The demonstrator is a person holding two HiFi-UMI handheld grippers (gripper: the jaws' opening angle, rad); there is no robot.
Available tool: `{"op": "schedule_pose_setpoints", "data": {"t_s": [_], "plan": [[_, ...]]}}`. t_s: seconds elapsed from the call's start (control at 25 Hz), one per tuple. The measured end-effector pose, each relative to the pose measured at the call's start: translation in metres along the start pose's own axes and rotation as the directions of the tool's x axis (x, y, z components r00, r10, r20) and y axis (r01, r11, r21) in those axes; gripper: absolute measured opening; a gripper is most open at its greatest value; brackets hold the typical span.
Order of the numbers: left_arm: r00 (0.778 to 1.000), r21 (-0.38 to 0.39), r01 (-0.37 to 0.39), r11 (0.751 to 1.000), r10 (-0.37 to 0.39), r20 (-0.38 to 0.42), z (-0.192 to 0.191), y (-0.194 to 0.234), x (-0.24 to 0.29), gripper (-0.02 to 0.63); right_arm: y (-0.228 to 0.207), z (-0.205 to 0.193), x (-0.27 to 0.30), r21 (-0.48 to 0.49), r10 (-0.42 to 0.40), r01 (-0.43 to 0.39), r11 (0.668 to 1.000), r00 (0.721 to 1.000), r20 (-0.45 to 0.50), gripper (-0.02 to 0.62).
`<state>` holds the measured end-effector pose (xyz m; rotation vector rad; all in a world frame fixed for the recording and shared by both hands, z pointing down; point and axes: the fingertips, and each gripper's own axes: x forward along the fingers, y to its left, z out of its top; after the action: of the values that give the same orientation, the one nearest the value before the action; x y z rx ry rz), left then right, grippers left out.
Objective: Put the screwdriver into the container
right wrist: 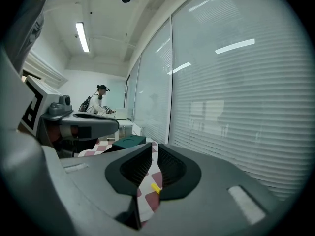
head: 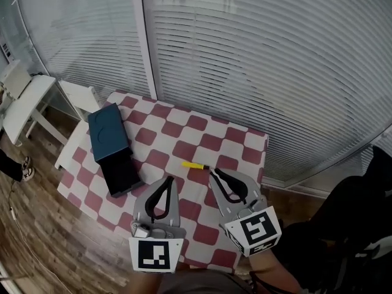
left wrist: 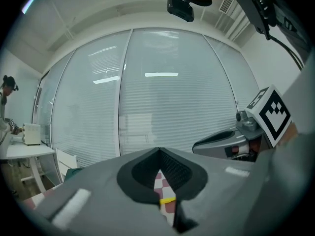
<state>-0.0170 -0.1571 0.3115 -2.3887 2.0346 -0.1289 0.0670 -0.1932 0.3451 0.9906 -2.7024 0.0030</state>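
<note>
Nothing grabbed yet on my end. The screwdriver [head: 193, 164] lies flat on the checkered table [head: 240, 141], a bit below the middle of the head view, with its yellow handle pointing left and the dark tip right. It sits just above the tips of both grippers and touches neither.

The left gripper [head: 167, 180] has its jaws pinched together at the tips with nothing between them. I'd guess it's just parked low in the frame, out of the way. The right gripper [head: 213, 173] shows a narrow slit between its pads, also empty. In its own view the yellow handle shows right through that gap, so it looks lined up to do the pick. That slit seems too tight though, so I reckon it needs opening up before it goes down.

The container [head: 109, 133] is the dark teal box over at the left of the frame, well apart from the screwdriver, so the carry would go left across the cloth.
</note>
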Motion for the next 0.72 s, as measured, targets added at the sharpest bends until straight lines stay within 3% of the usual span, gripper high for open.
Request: {"op": "schedule_pose_setpoints", "data": {"t_s": [0.52, 0.72], "plan": [[0.983, -0.048, 0.041, 0.998, -0.049, -0.175, -0.078, 0.029, 0.069, 0.0, -0.018, -0.087, 0.082, 0.011, 0.11, -0.11, 0.994, 0.98, -0.166, 0.124], [0.969, -0.098, 0.04, 0.994, -0.062, -0.237, -0.112, 0.036, 0.088, 0.0, -0.021, -0.132, 0.105, -0.019, 0.136, -0.147, 0.989, 0.951, -0.279, 0.149]]}}
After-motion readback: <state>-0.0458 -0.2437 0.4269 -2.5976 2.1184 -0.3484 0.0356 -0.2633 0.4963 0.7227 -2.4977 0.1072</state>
